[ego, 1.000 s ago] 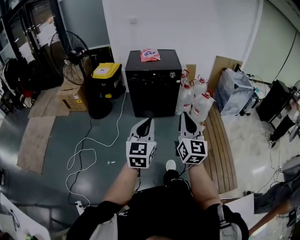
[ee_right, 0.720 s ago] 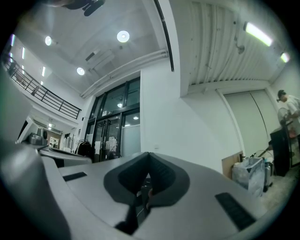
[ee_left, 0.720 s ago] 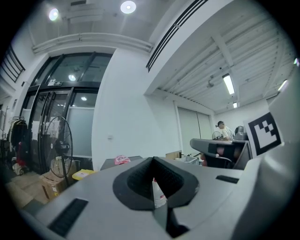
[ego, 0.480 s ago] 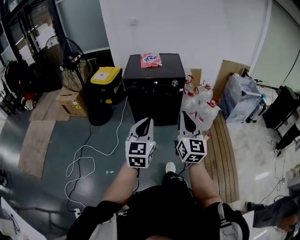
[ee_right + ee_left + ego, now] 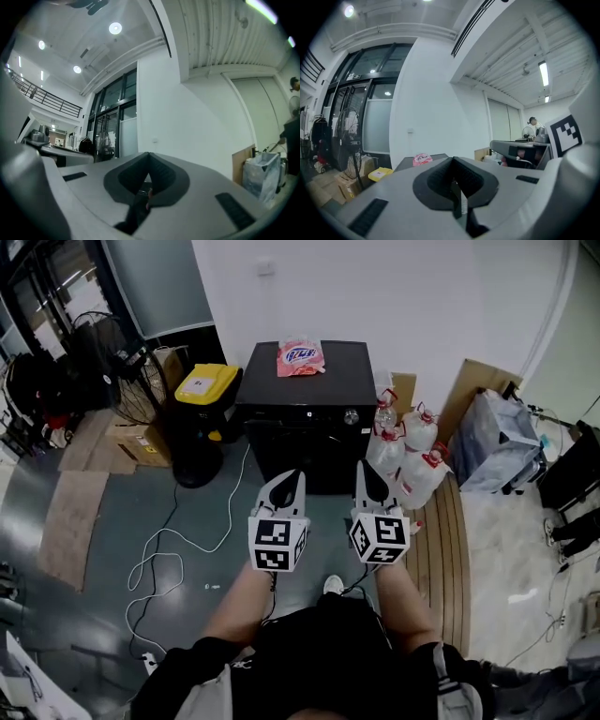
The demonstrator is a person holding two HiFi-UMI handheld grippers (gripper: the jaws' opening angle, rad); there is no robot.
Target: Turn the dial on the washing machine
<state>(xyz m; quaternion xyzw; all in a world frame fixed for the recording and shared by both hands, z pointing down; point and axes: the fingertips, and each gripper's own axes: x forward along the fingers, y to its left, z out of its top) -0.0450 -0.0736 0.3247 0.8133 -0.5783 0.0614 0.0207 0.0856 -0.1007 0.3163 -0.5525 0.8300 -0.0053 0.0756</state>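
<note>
Tools, two, held low before us: left tool (image 5: 293, 479) and right tool (image 5: 367, 471), jaws pressed together, nothing gripped. Beyond them, bare floor, then a black washing machine (image 5: 300, 442) against the wall. Its dial (image 5: 351, 415) sits at the front panel's right end, well apart from both tools. We judge the task unstarted: approach, grip and turn are all left.

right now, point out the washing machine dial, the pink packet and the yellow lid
washing machine dial (image 5: 350, 415): head view, knob face
pink packet (image 5: 301, 356): head view, its middle
yellow lid (image 5: 200, 383): head view, lid top
</note>
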